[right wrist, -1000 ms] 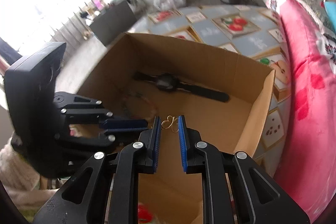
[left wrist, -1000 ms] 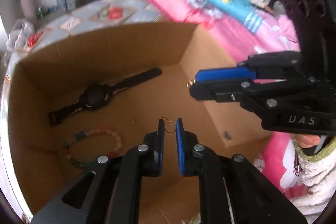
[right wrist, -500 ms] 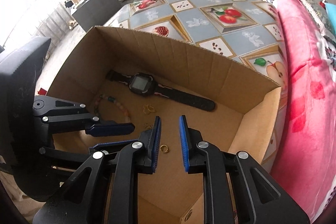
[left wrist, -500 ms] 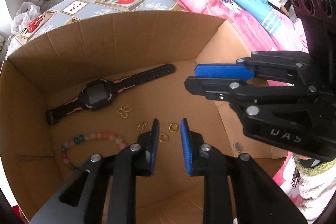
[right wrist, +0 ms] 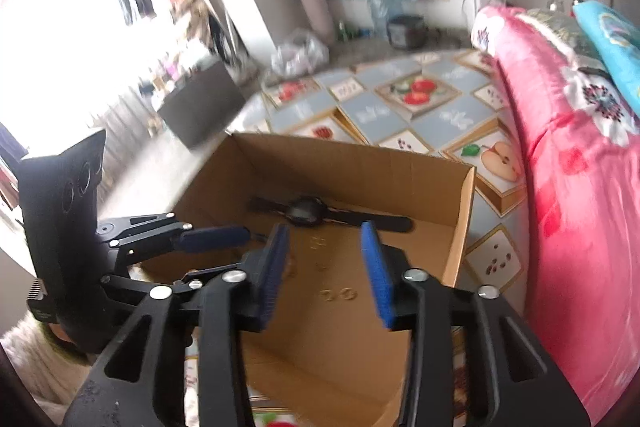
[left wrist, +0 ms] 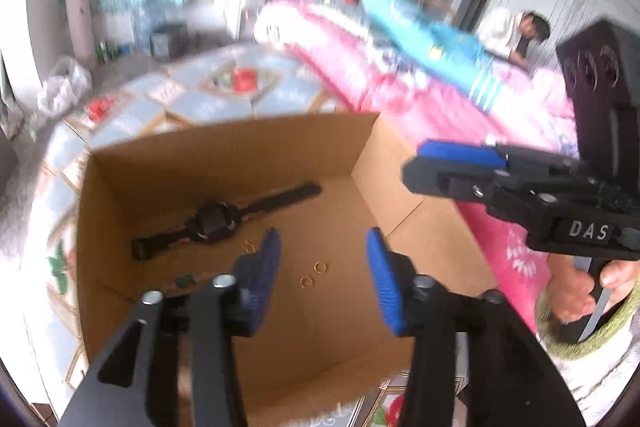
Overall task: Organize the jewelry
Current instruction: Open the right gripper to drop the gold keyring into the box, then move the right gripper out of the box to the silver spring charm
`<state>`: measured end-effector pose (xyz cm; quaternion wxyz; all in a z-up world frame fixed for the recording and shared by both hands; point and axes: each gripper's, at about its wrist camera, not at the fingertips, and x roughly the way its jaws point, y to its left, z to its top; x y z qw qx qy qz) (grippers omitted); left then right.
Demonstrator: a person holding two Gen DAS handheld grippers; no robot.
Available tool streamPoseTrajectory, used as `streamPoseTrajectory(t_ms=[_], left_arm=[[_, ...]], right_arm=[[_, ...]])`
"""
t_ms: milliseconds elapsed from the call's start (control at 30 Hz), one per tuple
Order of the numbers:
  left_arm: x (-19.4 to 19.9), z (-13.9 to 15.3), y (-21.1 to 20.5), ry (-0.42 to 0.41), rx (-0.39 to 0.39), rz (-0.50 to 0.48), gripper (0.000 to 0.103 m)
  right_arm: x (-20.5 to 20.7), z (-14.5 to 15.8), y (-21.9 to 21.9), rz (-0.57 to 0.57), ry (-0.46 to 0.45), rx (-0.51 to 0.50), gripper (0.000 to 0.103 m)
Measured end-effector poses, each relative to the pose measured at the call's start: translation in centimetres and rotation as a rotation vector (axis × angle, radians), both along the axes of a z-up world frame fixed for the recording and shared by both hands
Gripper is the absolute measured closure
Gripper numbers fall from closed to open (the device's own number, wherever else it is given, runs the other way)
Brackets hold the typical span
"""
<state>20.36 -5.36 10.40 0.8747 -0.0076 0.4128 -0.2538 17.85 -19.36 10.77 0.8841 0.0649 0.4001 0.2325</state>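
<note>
- Both grippers had pulled up and back from the box floor since a moment ago, and the gold pieces they carried a second earlier now lay loose on the cardboard!
- The left gripper [left wrist: 323,277] hung above the near part of the cardboard box [left wrist: 224,151], its blue fingers [left wrist: 266,267] spread well apart, jaws having just been opening, nothing between the pads.
- Framed in that gap, far below on the box floor, sat two small gold rings [left wrist: 313,274] side by side, touching no pad.
- A little left and farther in lay a thin gold charm [left wrist: 249,246], just near the black watch [left wrist: 212,223], which stretched flat across the far half of the floor.
- The beaded bracelet [left wrist: 185,281] was mostly hidden behind the left finger; only a green bead showed.
- The right gripper [right wrist: 327,269] was out at the right of the box, fingers likewise parted, jaws having just been opening, empty.
- From the right wrist view the watch [right wrist: 308,211] lay along the far wall, and the rings [right wrist: 338,294] rested nearer, in the middle of the floor, blurred.
- The person's hand [left wrist: 580,291] gripped the right gripper's handle, a pale fuzzy sleeve [left wrist: 600,367] at the wrist.
- The box stood on a fruit-patterned mat [right wrist: 416,107], a pink blanket [right wrist: 580,187] heaped along its right side.
</note>
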Motion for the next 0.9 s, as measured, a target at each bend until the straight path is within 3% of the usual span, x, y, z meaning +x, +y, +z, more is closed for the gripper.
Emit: streamPoseTrajectory(t_ms=[200,400,600,767,900], left_arm=[[-6.5,2.3,2.9,-0.13,-0.053,0.027,0.03],[-12.3,2.0,5.2,-0.193,-0.068,0.065,0.023],[-15.6,-0.1,6.4,-0.186,-0.05,0.079,0.019],[-17.0,-1.8,6.6,-0.168,-0.016,0.086,0.019],[-17.2,-3.3,6.4,-0.144,-0.005,0.085,0.019]], right_arm=[[-5.7,1.8,-0.7,-0.042,-0.095,0.1,0.036],[-9.9,2.3,0.2,-0.068,-0.138,0.052,0.022],[-12.9,2.3,1.4,-0.081,-0.175,-0.104,0.009],[-14.1,1.9,1.4,-0.06,-0.165,-0.264,0.008],[-14.5,1.6,0.0,-0.144,-0.177,-0.38,0.008]])
